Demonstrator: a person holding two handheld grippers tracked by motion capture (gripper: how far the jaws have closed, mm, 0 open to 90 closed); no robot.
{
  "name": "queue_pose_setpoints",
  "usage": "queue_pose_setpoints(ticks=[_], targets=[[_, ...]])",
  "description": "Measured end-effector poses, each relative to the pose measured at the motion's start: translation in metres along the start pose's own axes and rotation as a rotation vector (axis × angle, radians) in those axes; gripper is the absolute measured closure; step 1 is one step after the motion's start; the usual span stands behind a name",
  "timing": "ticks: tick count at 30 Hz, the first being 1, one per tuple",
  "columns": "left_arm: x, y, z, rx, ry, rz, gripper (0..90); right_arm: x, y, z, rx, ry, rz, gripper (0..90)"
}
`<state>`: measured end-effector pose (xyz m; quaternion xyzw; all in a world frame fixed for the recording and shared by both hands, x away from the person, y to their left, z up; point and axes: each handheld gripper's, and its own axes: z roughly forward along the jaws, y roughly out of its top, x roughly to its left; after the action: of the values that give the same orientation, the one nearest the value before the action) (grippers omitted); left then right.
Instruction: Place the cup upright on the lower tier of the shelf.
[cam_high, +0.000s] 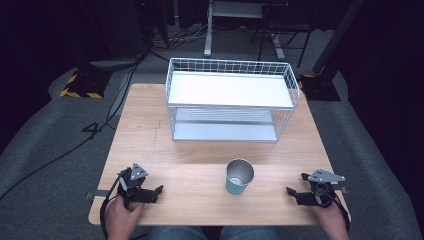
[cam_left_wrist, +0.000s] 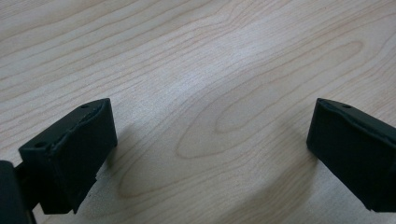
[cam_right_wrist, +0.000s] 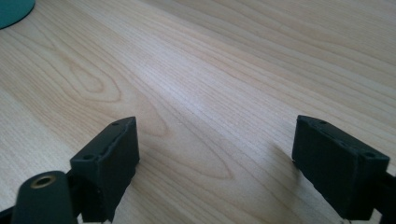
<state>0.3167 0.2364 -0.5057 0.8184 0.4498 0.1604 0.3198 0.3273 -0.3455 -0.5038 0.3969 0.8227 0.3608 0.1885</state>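
A teal cup (cam_high: 239, 176) with a shiny metal inside stands upright near the table's front edge, between my two grippers. Its teal edge shows at the top left corner (cam_right_wrist: 14, 9) of the right gripper view. My left gripper (cam_high: 156, 193) rests low over the wood at the front left, pointing right toward the cup. Its jaws (cam_left_wrist: 212, 112) are open, with bare wood between them. My right gripper (cam_high: 296, 183) sits at the front right, pointing left toward the cup. It is also open (cam_right_wrist: 215, 126) and holds nothing. Both are a hand's width or more from the cup.
A white two-tier wire rack (cam_high: 230, 90) stands at the back middle of the wooden table (cam_high: 145, 130), both shelves bare. Beyond the table lie cables on grey carpet, a yellow-and-black striped base (cam_high: 80, 85) at the back left, and desk legs (cam_high: 207, 35).
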Motion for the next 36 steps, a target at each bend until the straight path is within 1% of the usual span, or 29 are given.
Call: queue_pose_setpoints(ticks=[2,3,4,5,6,7,8,9,10,12,13,15,16,17,18,20,22,23,24,25,27,33,34,36], targets=[[0.0,0.0,0.0,0.0,-0.001,0.003,1.9,0.0,0.001,-0.001,-0.016,0.008,0.01,13.5],[0.0,0.0,0.0,0.0,-0.001,0.002,1.9,0.001,0.003,-0.002,-0.028,0.008,0.017,10.4],[0.0,0.0,0.0,0.0,-0.001,0.002,1.9,0.001,0.003,-0.002,-0.028,0.008,0.017,10.4],[0.0,0.0,0.0,0.0,-0.001,0.003,1.9,0.001,0.005,-0.004,-0.039,0.013,0.024,7.6],[0.0,0.0,0.0,0.0,-0.001,0.002,1.9,0.002,0.01,-0.006,-0.051,0.023,0.039,0.0],[0.0,0.0,0.0,0.0,-0.001,0.002,1.9,0.003,0.012,-0.007,-0.052,0.036,0.045,0.0],[0.0,0.0,0.0,0.0,-0.001,0.002,1.9,0.003,0.012,-0.007,-0.052,0.036,0.045,0.0],[0.0,0.0,0.001,-0.001,-0.001,0.0,1.9,0.004,0.013,-0.008,-0.051,0.05,0.043,0.0],[0.0,0.001,0.001,-0.003,0.003,0.0,1.9,0.008,0.015,-0.009,-0.06,0.064,0.024,0.0],[0.0,0.001,0.001,0.001,0.002,-0.001,1.9,0.012,0.016,-0.011,-0.073,0.072,0.009,0.0],[0.0,0.001,0.001,0.001,0.002,-0.001,1.9,0.012,0.016,-0.011,-0.073,0.072,0.009,0.0],[0.0,0.002,0.001,0.002,-0.001,0.001,1.9,0.016,0.019,-0.015,-0.106,0.084,-0.003,0.0],[0.0,0.002,0.002,0.001,-0.004,0.005,1.9,0.021,0.021,-0.02,-0.137,0.091,-0.011,0.0],[0.0,0.002,0.002,0.001,-0.004,0.005,1.9,0.021,0.021,-0.02,-0.137,0.091,-0.011,0.0],[-0.001,0.002,0.002,-0.002,-0.003,0.002,1.9,0.025,0.024,-0.025,-0.172,0.099,-0.015,0.0],[0.0,0.003,0.003,-0.002,-0.002,0.003,1.9,0.029,0.026,-0.028,-0.195,0.108,-0.016,0.0],[-0.001,0.003,0.003,0.0,-0.002,0.003,1.9,0.031,0.028,-0.03,-0.203,0.113,-0.019,0.0],[-0.001,0.003,0.003,0.0,-0.003,0.0,1.9,0.034,0.029,-0.031,-0.212,0.12,-0.02,0.0],[-0.001,0.003,0.003,0.0,-0.003,0.0,1.9,0.039,0.032,-0.032,-0.222,0.139,-0.028,0.0],[-0.001,0.003,0.003,0.0,-0.003,0.002,1.9,0.039,0.032,-0.032,-0.222,0.139,-0.028,0.0],[-0.001,0.003,0.003,0.0,-0.003,0.0,1.9,0.046,0.036,-0.031,-0.226,0.172,-0.038,0.0],[-0.001,0.003,0.003,0.0,-0.002,0.0,1.9,0.06,0.046,-0.029,-0.224,0.216,-0.078,0.0],[-0.001,0.003,0.003,0.0,-0.002,0.0,1.9,0.066,0.049,-0.026,-0.223,0.229,-0.093,0.0],[-0.001,0.003,0.003,0.0,-0.002,0.0,1.9,0.071,0.052,-0.023,-0.216,0.234,-0.101,0.0]])
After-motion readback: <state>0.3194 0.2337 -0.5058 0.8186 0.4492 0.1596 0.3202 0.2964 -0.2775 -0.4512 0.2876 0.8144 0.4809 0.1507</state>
